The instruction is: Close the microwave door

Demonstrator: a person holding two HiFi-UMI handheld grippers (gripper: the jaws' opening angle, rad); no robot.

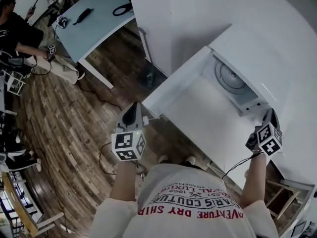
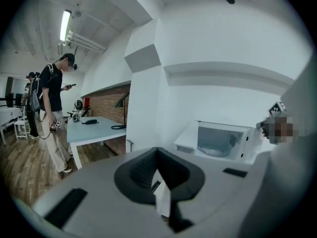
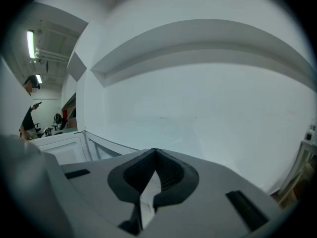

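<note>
**While both tools were shut, the microwave door stood wide open**

Seen along its own jaws, the left tool had its two dark jaws pressed together at the tips, with nothing caught between them. The right tool showed the same in its own view: jaws together and empty, pointing at a plain white wall.

In the head view the left tool sat low and left of centre, its marker cube turned up toward the camera. It hung just beside the free end of the microwave door; whether it touched the door could not be told. The right tool was at the lower right of the frame, near the front right corner of the microwave and well apart from the left one.

The door swung out from the cabinet toward the lower left of the head view, fully open, so the cavity and its round turntable lay in plain sight. The left gripper view showed the same thing right of centre: microwave open, door swung out to the left. A white tabletop spread in front of the oven.

Farther out, a wooden floor filled the left of the head view. A pale blue tabletop with some dark items on it sat at the upper left. A person stood by it at the left of the left gripper view.
</note>
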